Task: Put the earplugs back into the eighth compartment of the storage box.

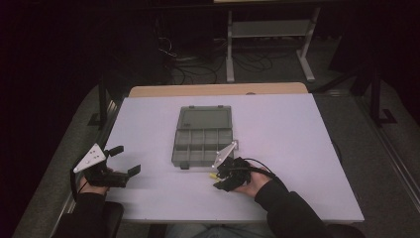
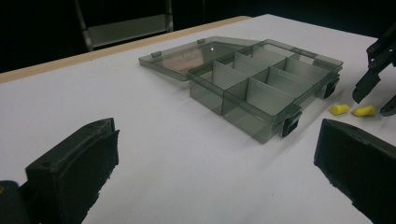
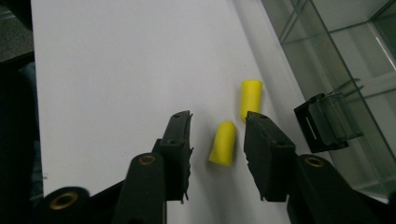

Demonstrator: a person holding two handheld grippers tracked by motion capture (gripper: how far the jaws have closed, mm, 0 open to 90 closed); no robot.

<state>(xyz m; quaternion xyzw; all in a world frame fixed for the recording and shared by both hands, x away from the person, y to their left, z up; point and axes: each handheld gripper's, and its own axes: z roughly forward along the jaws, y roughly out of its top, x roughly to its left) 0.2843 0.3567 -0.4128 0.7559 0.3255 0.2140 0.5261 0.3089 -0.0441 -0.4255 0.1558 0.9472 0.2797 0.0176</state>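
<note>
Two yellow foam earplugs lay on the white table (image 1: 297,129), short, rounded cylinders. The nearer earplug (image 3: 223,143) sat between the right gripper's (image 3: 218,135) fingers, not yet clenched on it. The farther earplug (image 3: 251,97) lay just beyond. The left gripper (image 1: 125,159) stood released. Beyond, the grey compartment box (image 1: 203,144) lay open, compartments empty.

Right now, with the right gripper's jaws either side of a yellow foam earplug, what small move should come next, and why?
Probably close the right gripper the rest of the way: the nearer yellow foam earplug lies on the white table between the pads, gaps showing both sides, so it isn't gripped yet.
</note>
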